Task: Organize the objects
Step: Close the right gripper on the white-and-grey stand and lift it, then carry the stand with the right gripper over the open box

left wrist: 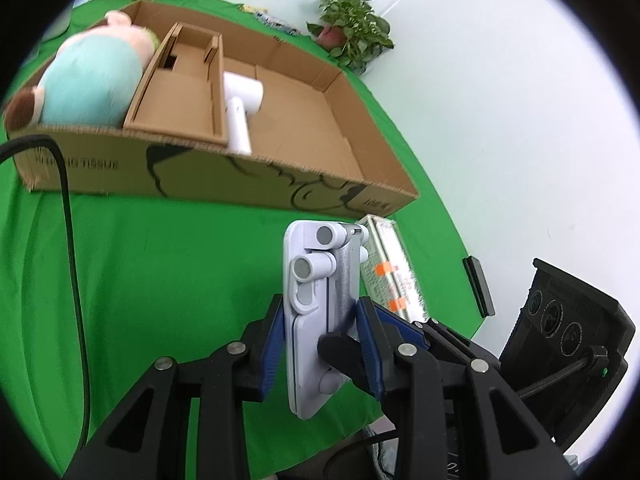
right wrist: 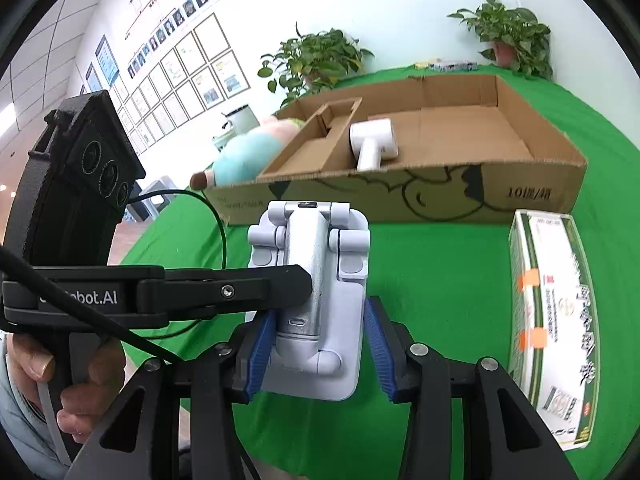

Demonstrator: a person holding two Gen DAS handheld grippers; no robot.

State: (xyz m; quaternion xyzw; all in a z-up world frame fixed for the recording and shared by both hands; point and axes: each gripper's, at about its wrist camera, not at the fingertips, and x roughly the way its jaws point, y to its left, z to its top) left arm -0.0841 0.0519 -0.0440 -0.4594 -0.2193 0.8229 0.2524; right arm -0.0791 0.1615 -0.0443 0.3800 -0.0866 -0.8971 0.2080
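**A:** What does the left gripper (left wrist: 320, 304) have hold of?

**B:** A folded white phone stand (left wrist: 308, 264) with a silver metal arm. The jaws are narrowed to a partial opening, and both blue pads (left wrist: 274, 344) press on the stand's thin edges.

**A:** And the right gripper (right wrist: 320, 308)?

**B:** It brackets the same stand across its broad face. Its left pad (right wrist: 260, 352) sits against the stand. Its other pad is just beside the opposite edge, and I cannot tell if it presses.

**A:** Where is the stand?

**B:** It is over the green cloth (left wrist: 160, 260), in front of a shallow cardboard box (right wrist: 440, 200) and outside it.

**A:** What is in the box?

**B:** A plush toy (left wrist: 92, 80) in a teal top lies in the left end. A white T-shaped device (left wrist: 240, 108) lies beside a cardboard insert, near the middle.

**A:** Anything else?

**B:** A green-and-white carton (right wrist: 552, 320) lies on the cloth to the right, just in front of the box. A person's hand (right wrist: 60, 380) grips the left gripper's handle.
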